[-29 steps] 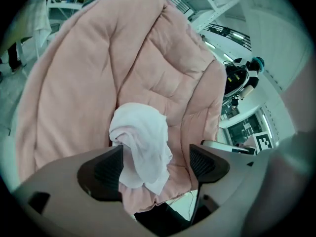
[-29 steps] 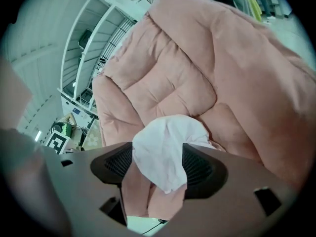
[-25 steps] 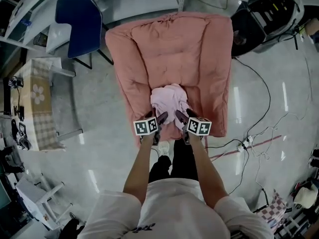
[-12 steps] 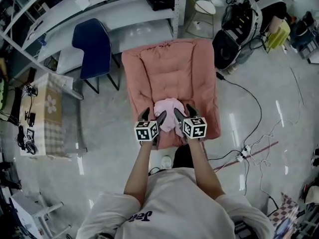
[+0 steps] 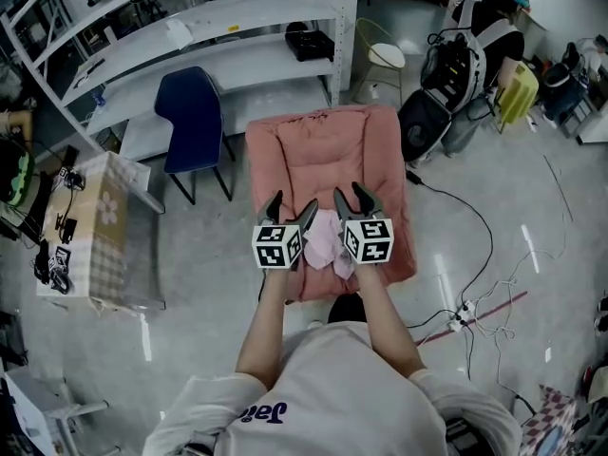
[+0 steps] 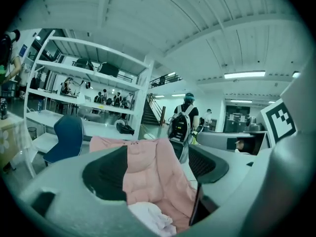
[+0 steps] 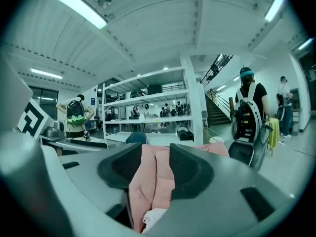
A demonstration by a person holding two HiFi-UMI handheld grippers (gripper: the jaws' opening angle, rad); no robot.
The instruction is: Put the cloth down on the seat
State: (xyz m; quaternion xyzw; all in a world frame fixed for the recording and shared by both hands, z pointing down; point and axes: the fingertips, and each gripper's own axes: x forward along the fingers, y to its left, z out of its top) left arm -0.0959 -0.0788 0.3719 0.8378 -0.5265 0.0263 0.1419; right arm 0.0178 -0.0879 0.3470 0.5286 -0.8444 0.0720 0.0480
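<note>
The cloth point(image 5: 325, 243) lies bunched on the front of the seat point(image 5: 323, 145) — the placing looks done. Above the seat's front, the left claw point(image 5: 291, 207) gapes empty and the right claw point(image 5: 351, 196) is closing on nothing — only pulling away is left.

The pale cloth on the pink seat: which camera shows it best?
The head view: the cloth lies almost wholly in sight on the front of the pink seat. The left gripper view catches only a crumpled part at its bottom edge; the right gripper view shows just a sliver.
</note>
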